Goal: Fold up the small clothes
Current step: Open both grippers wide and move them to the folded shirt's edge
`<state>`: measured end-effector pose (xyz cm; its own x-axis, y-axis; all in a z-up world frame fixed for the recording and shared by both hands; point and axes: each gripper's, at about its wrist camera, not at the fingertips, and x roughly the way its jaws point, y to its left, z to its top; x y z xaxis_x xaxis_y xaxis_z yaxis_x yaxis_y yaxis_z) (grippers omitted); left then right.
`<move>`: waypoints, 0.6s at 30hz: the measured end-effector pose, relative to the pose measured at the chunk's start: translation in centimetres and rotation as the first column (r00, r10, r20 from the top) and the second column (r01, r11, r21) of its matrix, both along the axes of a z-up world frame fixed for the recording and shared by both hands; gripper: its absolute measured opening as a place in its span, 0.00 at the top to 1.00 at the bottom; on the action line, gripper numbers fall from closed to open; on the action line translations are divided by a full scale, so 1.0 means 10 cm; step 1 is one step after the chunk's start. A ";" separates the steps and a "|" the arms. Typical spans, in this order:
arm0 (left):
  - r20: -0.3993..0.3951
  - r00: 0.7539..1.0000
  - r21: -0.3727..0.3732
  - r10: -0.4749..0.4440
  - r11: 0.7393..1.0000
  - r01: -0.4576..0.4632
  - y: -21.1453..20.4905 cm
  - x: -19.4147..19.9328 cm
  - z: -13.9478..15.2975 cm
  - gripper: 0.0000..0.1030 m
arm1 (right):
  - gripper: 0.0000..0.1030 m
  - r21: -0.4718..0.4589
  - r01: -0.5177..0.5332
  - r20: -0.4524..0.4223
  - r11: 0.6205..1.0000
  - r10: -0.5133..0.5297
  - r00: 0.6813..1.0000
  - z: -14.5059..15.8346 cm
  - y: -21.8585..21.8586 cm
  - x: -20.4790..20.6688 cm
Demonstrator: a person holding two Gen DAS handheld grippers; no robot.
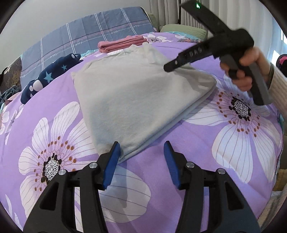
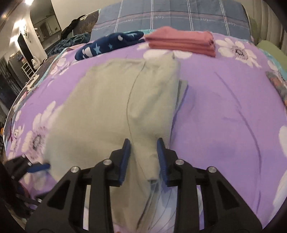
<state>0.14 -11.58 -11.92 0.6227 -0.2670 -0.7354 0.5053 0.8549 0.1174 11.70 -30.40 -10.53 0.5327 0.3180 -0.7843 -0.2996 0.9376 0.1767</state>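
Note:
A pale grey-green garment [image 1: 136, 100] lies folded on the purple floral bedspread [image 1: 188, 170]. My left gripper [image 1: 141, 159] is open at its near corner, its left blue pad touching the cloth edge. In the right wrist view the same garment [image 2: 111, 111] fills the middle. My right gripper [image 2: 143, 157] is open, with a raised fold of the garment between its blue pads [image 2: 125, 157]. It also shows in the left wrist view [image 1: 206, 53], held by a hand over the garment's far right corner. The left gripper's blue tip [image 2: 38, 167] shows at the left edge.
A folded pink garment [image 2: 181, 44] and a navy star-print garment [image 2: 109, 44] lie at the far side of the bed. A blue plaid pillow [image 2: 179, 16] stands behind them. A green cushion [image 1: 184, 29] is at the far right.

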 end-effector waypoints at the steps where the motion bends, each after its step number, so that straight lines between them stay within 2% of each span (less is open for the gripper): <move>1: 0.001 1.000 0.002 0.003 1.000 -0.003 -0.01 -0.01 0.00 0.49 | 0.70 -0.002 0.002 0.011 1.000 -0.002 1.000 -0.01 0.01 0.00; 7: 0.017 1.000 0.010 0.020 1.000 -0.020 -0.01 -0.04 0.03 0.49 | 0.53 0.048 0.026 0.080 0.998 -0.030 0.996 0.24 -0.08 -0.10; 11: 0.036 0.999 -0.108 0.007 0.994 -0.003 0.15 -0.11 0.26 0.49 | 0.47 0.116 0.078 0.056 0.990 -0.085 0.995 0.29 -0.34 -0.06; 15: 0.061 0.996 -0.214 0.072 0.975 -0.057 0.42 0.01 0.51 0.49 | 0.45 0.176 0.094 0.023 0.980 -0.100 0.995 0.25 -0.51 -0.04; 18: 0.049 0.989 -0.171 0.142 0.976 -0.132 0.56 0.27 0.44 0.49 | 0.42 0.202 0.078 0.013 0.976 -0.082 0.997 0.21 -0.52 -0.03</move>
